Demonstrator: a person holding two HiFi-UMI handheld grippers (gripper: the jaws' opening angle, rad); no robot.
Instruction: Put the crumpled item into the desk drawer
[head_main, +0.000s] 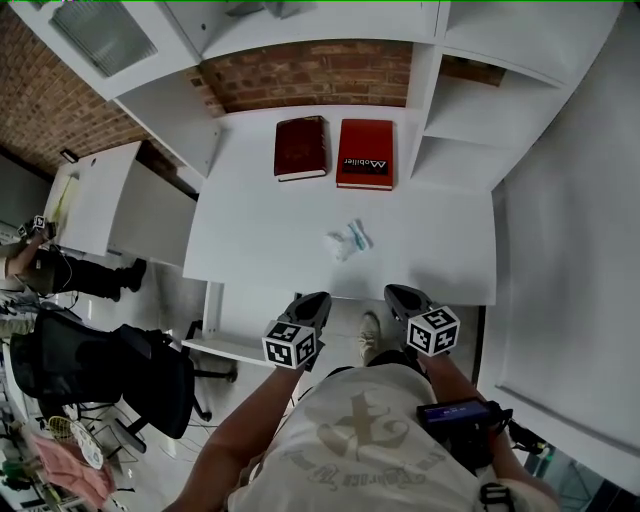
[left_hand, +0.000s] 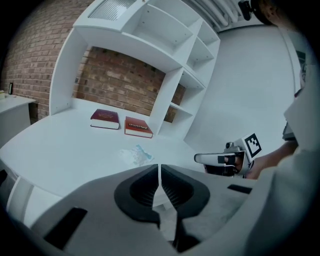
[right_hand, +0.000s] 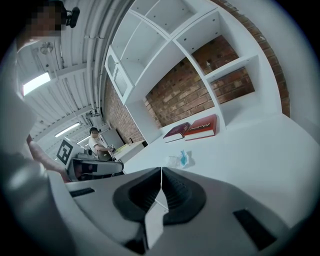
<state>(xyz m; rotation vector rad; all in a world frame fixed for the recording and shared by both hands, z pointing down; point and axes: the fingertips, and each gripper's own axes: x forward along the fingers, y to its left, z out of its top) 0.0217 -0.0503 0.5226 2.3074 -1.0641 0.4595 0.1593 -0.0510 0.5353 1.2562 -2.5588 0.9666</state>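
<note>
Standing at the near edge of the white desk (head_main: 440, 255), the person keeps both grippers low and close to the body, side by side and pointing forward, their tips just short of the desk's front edge. The left gripper (head_main: 316, 300) has its jaws pressed together with nothing between them; in its own view only a thin seam shows between the ribbed pads (left_hand: 144, 187). The right gripper (head_main: 397, 294) is the same, clamped tight on nothing. Neither touches anything on the desk. The wad (head_main: 349, 241), a small whitish crumple with a bit of light blue in it, lies on the bare desktop ahead of the two grippers, roughly in line with the gap between them and clearly apart from both. It sits near the middle of the top, closer to the front edge than the books are. At the back, just before the brick wall (head_main: 310, 75), a dark red book (head_main: 301, 148) lies flat on the left and a red book (head_main: 365, 154) with white lettering lies flat beside it on the right, a narrow gap between them. White shelves (head_main: 460, 130) rise on the right side of the desk and above it. Off to the left stand a black chair (head_main: 90, 370) and a second white desk (head_main: 95, 195), with another person (head_main: 25, 262) beside it.
</note>
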